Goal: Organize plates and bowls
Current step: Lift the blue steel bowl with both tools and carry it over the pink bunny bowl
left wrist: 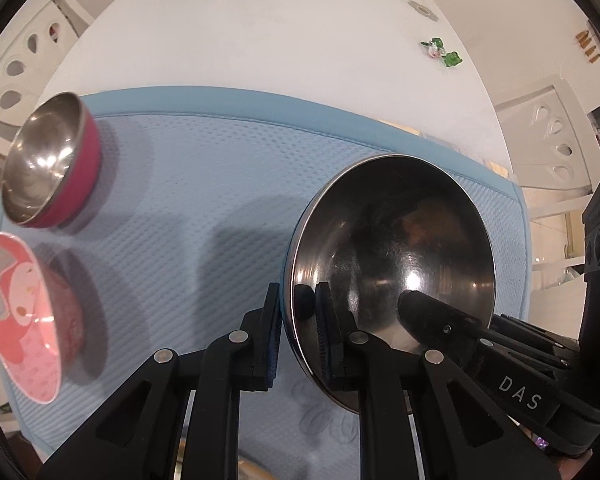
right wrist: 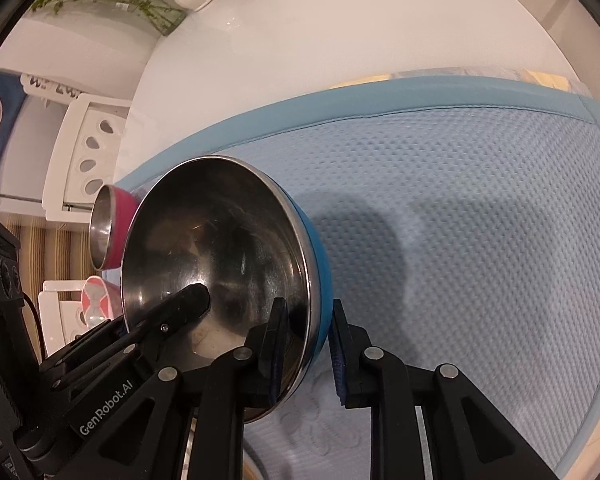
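Above the blue mat (left wrist: 204, 184), left gripper (left wrist: 298, 332) and right gripper (right wrist: 308, 344) clamp the blue bowl (right wrist: 220, 272) rim at opposite edges (nine and three o'clock), sharing its weight.

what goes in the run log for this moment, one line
left gripper: shut on blue bowl rim | right gripper: shut on opposite rim | pink bowl: on blue mat

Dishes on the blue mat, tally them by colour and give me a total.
Blue bowl, held by both tools: 1
Magenta bowl: 1
Pink cartoon dish: 1
Total: 3
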A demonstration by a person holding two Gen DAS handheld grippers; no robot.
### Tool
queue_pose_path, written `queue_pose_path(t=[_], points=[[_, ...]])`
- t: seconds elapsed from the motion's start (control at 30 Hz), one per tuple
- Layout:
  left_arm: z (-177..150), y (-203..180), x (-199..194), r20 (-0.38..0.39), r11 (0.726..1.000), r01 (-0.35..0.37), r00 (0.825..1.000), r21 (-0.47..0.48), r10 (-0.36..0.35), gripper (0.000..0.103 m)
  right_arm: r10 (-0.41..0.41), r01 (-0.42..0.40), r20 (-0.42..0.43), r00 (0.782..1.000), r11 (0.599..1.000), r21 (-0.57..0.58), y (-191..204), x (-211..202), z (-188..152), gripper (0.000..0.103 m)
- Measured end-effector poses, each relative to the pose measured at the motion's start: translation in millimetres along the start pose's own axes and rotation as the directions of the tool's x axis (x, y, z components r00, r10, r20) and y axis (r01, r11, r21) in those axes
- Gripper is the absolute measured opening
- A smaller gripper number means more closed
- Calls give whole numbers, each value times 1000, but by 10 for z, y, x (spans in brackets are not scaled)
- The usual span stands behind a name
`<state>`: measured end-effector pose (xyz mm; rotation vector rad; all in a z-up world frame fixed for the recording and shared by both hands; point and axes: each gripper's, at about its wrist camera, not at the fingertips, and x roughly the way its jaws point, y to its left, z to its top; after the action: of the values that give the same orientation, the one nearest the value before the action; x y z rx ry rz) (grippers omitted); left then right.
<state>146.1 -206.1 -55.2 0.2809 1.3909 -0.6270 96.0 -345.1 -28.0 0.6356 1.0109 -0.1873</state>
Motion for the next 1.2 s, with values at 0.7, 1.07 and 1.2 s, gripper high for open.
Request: queue_pose_path(t=[0.7,1.07,1.2], points=[[-305,853,-590,64,995,4,998,-95,2,13,-25,21,-23,999,992,-126,1225,122,-236,19],[-426,1387,-864,98,988,-9,995,-155,25,13,-43,33,-43,998,977,-212,1848,244,-432,19],[-478,1606,-934,108,983,-6,994,-181,26,13,-48,35,-47,998,970,-241,2079,314,-490,19]])
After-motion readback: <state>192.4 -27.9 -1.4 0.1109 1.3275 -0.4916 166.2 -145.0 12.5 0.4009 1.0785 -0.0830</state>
